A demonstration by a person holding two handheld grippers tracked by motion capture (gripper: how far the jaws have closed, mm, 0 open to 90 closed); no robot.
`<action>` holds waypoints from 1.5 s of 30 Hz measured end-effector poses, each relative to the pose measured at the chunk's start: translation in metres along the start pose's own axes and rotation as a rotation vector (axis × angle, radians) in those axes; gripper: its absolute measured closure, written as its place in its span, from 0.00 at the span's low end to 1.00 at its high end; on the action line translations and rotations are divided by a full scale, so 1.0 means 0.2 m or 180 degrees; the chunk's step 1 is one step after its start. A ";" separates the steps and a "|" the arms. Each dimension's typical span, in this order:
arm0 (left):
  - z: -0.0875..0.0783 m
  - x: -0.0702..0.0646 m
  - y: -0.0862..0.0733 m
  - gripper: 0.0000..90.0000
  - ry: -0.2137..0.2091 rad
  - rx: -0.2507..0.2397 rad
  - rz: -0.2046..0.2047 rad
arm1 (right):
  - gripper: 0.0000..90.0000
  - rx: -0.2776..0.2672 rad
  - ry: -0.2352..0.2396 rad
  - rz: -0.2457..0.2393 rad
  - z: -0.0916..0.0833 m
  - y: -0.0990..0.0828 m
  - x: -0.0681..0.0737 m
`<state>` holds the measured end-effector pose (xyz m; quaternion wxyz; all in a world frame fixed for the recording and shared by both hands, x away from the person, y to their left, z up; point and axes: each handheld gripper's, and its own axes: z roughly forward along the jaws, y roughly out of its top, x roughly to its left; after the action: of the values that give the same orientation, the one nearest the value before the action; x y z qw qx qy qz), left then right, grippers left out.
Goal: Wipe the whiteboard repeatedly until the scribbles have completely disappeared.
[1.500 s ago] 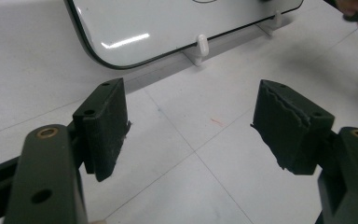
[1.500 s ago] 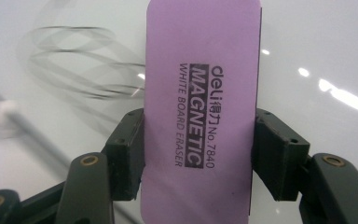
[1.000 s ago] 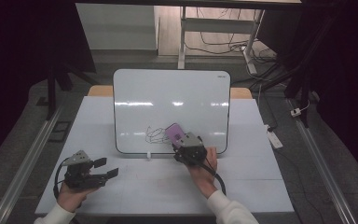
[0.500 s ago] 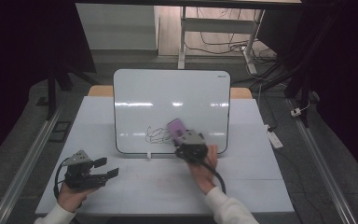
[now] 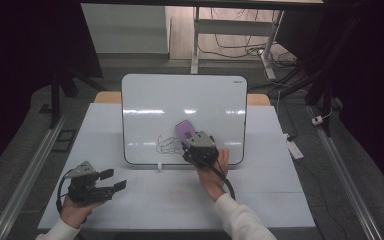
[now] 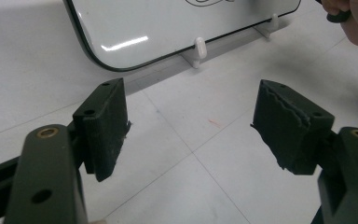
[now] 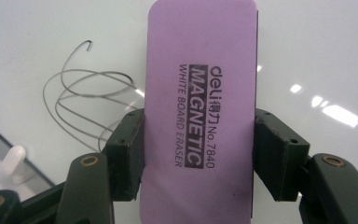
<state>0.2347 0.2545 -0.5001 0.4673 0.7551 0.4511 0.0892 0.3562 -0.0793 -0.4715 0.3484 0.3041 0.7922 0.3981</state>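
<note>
Right gripper (image 7: 198, 154) pinches the eraser (image 7: 200, 112) by its long sides, flat on the board (image 5: 180, 100) near its bottom edge; scribble (image 7: 81, 100) lies just left of it. Left gripper (image 6: 191, 130) spread, idle over the counter (image 5: 280, 200)

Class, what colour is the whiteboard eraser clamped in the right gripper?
The whiteboard eraser is light purple with black lettering, clearest in the right gripper view.
</note>
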 end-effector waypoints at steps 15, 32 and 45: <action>0.00 0.00 0.00 0.30 0.0003 0.0009 -0.0007 | 0.45 -0.0061 0.0355 -0.0181 0.09 0.07 0.20; 0.00 0.01 0.00 0.30 0.0013 0.0009 -0.0010 | 0.45 0.0030 0.0881 -0.0132 0.15 0.06 0.37; -0.01 0.00 0.00 0.30 0.0012 -0.0003 0.0001 | 0.45 -0.0152 0.0444 -0.0092 0.15 0.19 0.22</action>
<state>0.2341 0.2558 -0.4995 0.4668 0.7548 0.4518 0.0909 0.3636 -0.0139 -0.4659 0.3053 0.2556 0.8092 0.4321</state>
